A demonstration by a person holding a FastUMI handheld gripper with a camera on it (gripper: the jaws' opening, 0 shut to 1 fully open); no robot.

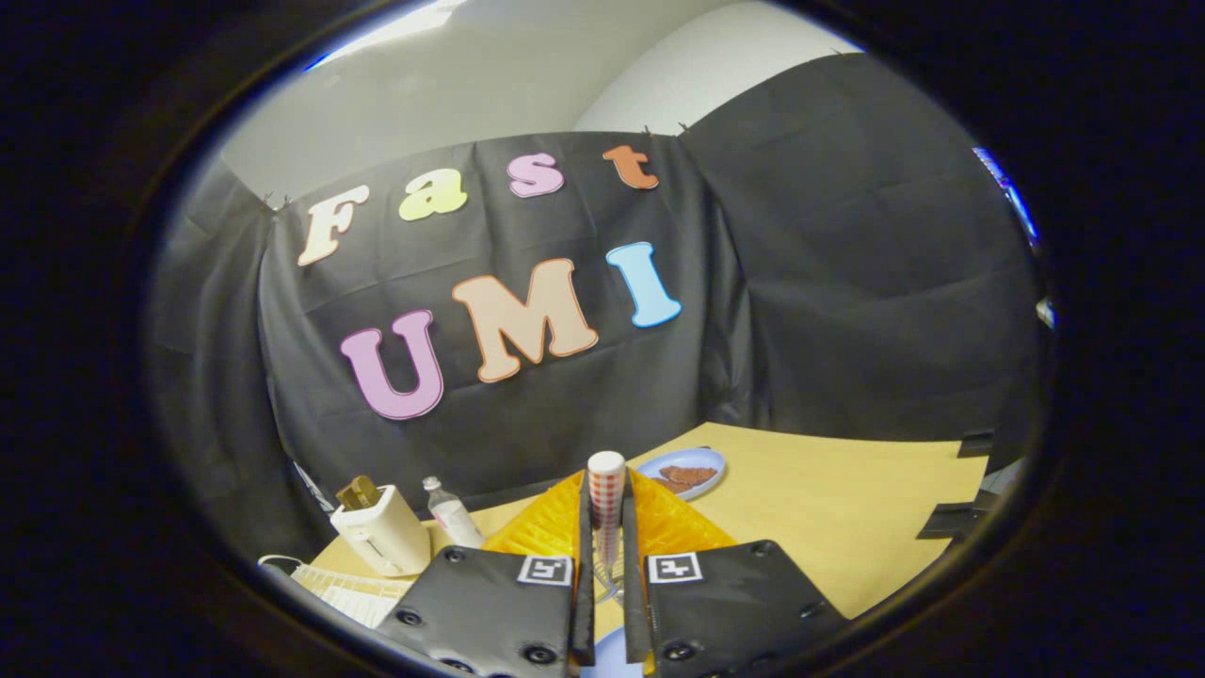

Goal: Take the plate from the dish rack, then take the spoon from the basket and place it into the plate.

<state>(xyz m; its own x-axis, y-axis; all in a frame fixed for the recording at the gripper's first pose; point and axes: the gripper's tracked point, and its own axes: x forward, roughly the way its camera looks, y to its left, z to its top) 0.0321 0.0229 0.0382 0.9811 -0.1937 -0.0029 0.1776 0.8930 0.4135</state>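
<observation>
The gripper [605, 556] is clamping the spoon [606, 499] by its checkered handle, both fingers pressing on it, above the yellow basket [659, 527]. Farther right, a blue plate [706, 461] holding toast is sitting on the table [847, 499].

Readable text: none can be made out.
Bottle [452, 514] label: too small to be read.

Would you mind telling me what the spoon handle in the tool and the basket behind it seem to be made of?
Spoon handle, pinched between the tool fingers: probably plastic or ceramic, with a smooth white rounded end and printed orange check.
Basket: likely moulded plastic, a bright, slightly translucent orange with fine ribs.
</observation>
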